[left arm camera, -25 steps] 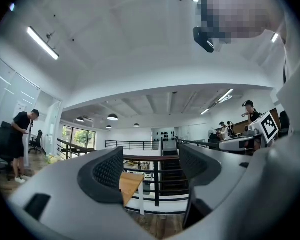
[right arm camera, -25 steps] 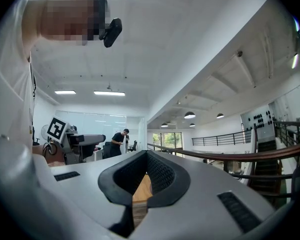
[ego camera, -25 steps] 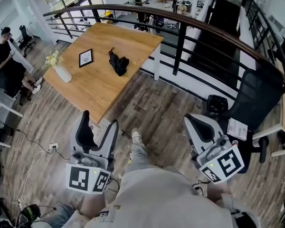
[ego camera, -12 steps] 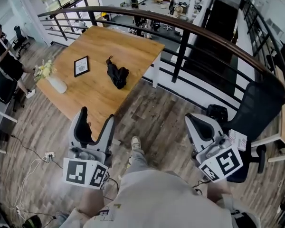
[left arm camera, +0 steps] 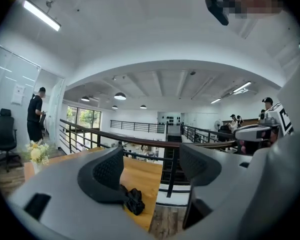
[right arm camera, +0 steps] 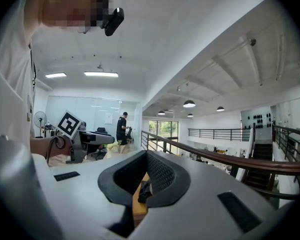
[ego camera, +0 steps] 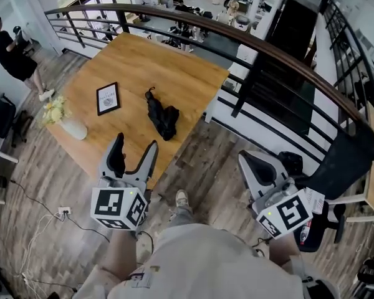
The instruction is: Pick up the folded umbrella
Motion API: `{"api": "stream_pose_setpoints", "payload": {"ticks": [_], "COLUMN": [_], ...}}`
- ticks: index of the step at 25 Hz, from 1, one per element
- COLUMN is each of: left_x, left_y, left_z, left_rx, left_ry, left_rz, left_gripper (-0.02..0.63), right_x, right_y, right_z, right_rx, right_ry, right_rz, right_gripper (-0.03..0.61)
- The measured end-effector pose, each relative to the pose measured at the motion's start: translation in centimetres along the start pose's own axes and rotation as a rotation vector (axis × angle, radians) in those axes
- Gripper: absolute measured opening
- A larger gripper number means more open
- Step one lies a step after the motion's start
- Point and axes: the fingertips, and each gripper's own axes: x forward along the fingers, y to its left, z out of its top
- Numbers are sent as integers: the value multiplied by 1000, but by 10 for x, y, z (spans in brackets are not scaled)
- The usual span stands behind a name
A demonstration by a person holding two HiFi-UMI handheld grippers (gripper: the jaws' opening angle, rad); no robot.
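Observation:
The folded black umbrella (ego camera: 162,117) lies loosely bundled on the wooden table (ego camera: 174,67), near its right edge. My left gripper (ego camera: 134,147) hovers over the table's near edge, short of the umbrella, with its jaws wide apart and empty. In the left gripper view the umbrella (left arm camera: 133,200) shows low between the jaws of the left gripper (left arm camera: 151,156). My right gripper (ego camera: 246,161) hangs over the floor to the right of the table, tips together, holding nothing. In the right gripper view a sliver of the umbrella (right arm camera: 142,190) shows through the right gripper (right arm camera: 146,153).
A framed picture (ego camera: 108,98) and a white vase of flowers (ego camera: 67,122) stand on the table's left part. A dark railing (ego camera: 262,42) runs behind the table. A black office chair (ego camera: 336,161) is at the right. A person (ego camera: 9,45) stands far left. A cable (ego camera: 43,207) lies on the floor.
The person has stepped toward the table, which now looks nearer. My left gripper has moved forward and up from the floor side to the table's near edge. The right gripper has kept its place.

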Motion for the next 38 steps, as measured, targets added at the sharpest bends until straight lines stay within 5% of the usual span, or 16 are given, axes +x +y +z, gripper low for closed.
{"api": "stream_pose_setpoints", "payload": {"ticks": [16,23,30,38], "left_x": [182,210,225,255], "left_y": [124,139,158,139], "left_z": [-104,-160,-222,-280], "left_rx": [-165,-266,-353,-417], "left_ry": [266,355,435,582], "left_rz": [-64,-50,61,39], "left_gripper": [354,354,353,353], "right_x": [207,236,246,256], "right_y": [-42,-41,-45,-51], "right_z": [-62,-106,-143,-178], "right_rx": [37,75,126,151], "right_ry": [197,304,378,442], "right_rz": [-10,-2,5,54], "right_gripper": [28,28,28,28]}}
